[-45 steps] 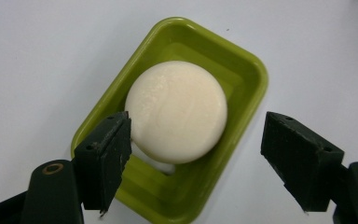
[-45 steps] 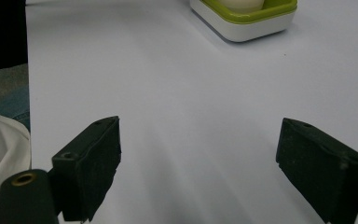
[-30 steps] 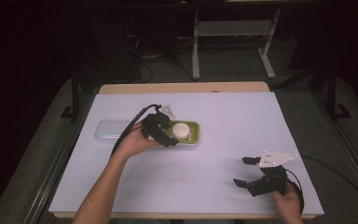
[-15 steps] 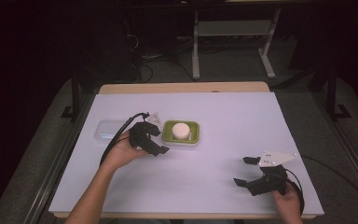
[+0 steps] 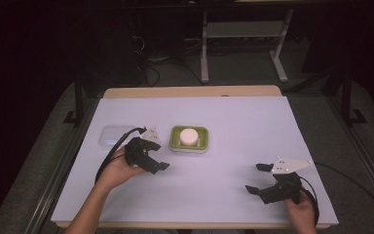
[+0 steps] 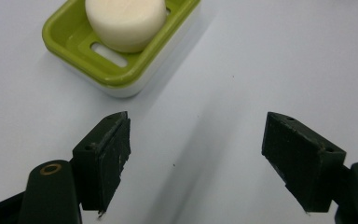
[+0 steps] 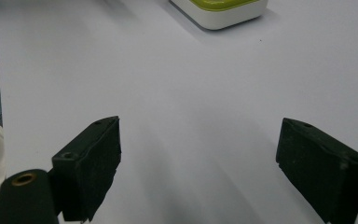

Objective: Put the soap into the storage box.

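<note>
1. A round white soap [image 5: 189, 135] is seen lying in a green soap dish [image 5: 175, 141] near the middle of the pale surface [image 5: 253, 126].
2. A clear lid [image 5: 111, 135] is seen lying flat just left of the dish.
3. The left tool [image 5: 152, 157] is held spread and empty, near the dish's front-left.
4. The right tool [image 5: 257, 177] is held spread and empty, well apart at the front right.

Table cover [image 5: 233, 122]: pale lavender-white, plain; light wood edge at the far side.
Dish [image 5: 177, 137]: lime green top, white base.
Soap [image 5: 189, 135]: cream-white, plain.
Lid [image 5: 108, 135]: clear, faintly bluish.
Left gripper [image 5: 156, 155]: black, pale grey plate, black cable.
Right gripper [image 5: 258, 178]: black, pale grey plate; brass-coloured rings at the jaw pivots.
Floor [image 5: 53, 131]: grey.
</note>
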### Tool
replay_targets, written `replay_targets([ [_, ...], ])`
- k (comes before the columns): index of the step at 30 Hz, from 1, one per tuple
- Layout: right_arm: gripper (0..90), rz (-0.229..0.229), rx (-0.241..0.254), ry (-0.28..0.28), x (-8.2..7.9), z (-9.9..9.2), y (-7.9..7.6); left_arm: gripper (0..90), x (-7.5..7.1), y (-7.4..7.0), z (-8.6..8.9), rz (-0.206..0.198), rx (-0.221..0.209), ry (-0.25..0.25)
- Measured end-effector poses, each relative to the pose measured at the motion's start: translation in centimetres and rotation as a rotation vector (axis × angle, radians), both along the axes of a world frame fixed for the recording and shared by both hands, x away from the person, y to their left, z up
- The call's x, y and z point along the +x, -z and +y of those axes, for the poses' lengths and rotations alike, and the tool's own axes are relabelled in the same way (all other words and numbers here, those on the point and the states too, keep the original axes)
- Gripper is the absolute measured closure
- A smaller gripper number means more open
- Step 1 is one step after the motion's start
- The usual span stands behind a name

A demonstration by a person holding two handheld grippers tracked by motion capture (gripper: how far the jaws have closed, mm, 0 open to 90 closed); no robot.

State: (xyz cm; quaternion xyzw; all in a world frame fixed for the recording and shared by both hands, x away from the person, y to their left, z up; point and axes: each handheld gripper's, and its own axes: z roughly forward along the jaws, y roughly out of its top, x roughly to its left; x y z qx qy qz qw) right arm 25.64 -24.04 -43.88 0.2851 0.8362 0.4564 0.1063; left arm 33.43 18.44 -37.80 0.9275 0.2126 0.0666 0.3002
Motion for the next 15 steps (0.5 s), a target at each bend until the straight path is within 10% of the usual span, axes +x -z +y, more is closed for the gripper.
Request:
replay_targets([
  [15,13.1,-0.001,-0.015,0.012,-0.1,-0.2,0.2,22.9,-2.4,0.8,2.0,0.0,-0.013,-0.014],
])
